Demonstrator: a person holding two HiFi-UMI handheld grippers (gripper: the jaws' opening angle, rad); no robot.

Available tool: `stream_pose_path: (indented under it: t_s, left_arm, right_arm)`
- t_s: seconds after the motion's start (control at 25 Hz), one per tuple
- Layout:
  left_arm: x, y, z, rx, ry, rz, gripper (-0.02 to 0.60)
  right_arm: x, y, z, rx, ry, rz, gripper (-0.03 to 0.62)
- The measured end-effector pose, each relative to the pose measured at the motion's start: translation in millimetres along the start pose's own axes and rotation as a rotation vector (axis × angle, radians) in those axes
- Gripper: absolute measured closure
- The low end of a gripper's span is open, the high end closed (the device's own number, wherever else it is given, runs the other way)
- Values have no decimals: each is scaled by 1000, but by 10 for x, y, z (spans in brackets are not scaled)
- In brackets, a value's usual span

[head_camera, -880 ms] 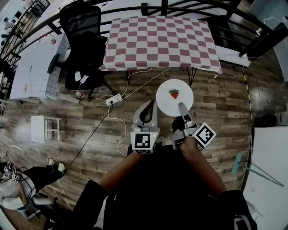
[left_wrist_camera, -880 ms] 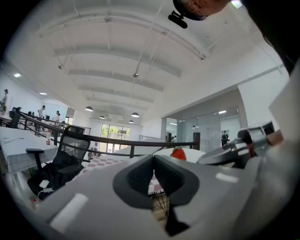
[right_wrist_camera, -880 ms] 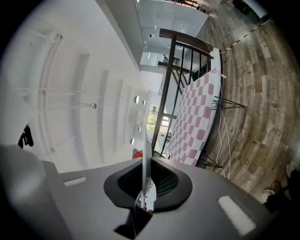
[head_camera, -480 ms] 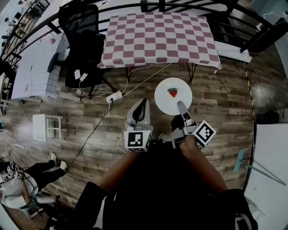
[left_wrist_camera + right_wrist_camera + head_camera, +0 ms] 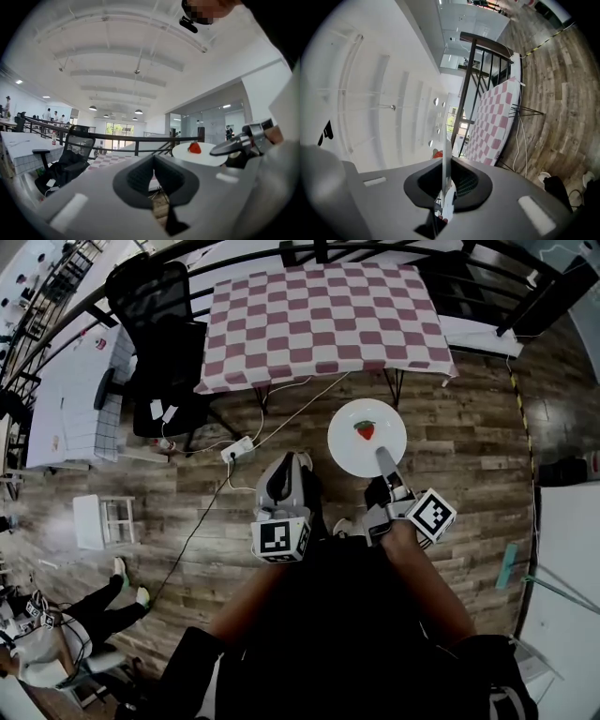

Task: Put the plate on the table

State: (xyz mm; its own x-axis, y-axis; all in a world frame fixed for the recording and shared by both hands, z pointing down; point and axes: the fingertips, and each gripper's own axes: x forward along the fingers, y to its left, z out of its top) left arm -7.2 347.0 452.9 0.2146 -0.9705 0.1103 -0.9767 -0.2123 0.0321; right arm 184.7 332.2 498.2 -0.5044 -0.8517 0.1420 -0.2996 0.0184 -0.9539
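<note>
Right gripper is clamped on the rim of a white plate carrying a strawberry, above the wood floor. Left gripper has its jaws together with nothing between them. The checkered table is well apart from the plate.

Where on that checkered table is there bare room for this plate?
The whole checkered table looks bare, from the black chair at its left edge to the railing behind. The crowding is on the floor: a power strip below its near-left corner.

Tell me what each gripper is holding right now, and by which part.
The right gripper is clamped on the white plate at its near rim, seen edge-on between the jaws. The left gripper holds nothing; its jaws are together.
</note>
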Motion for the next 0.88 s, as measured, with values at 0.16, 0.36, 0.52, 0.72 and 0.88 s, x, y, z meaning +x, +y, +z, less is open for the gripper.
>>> stream_pose_path:
  t_s: [0.16,0.36,0.52,0.72,0.88]
  left_arm:
    - [334,98,38,9,-9,-27,572]
    - [884,270,87,7,-10,-58,572]
    - [1322,417,94,-3,1,-86,572]
    - [1771,651,152,-21,11,-115,572]
    - [2124,849,232,-24,24,-138,572]
  right_arm:
    - [232,7,149,34,-24,23,577]
    - [697,-15,263,41,-22,5,577]
    - [1250,4,296,104,8,-6,577]
    - [1871,96,350,137,30,-9,577]
    - [2296,171,458,117,17,-14,577]
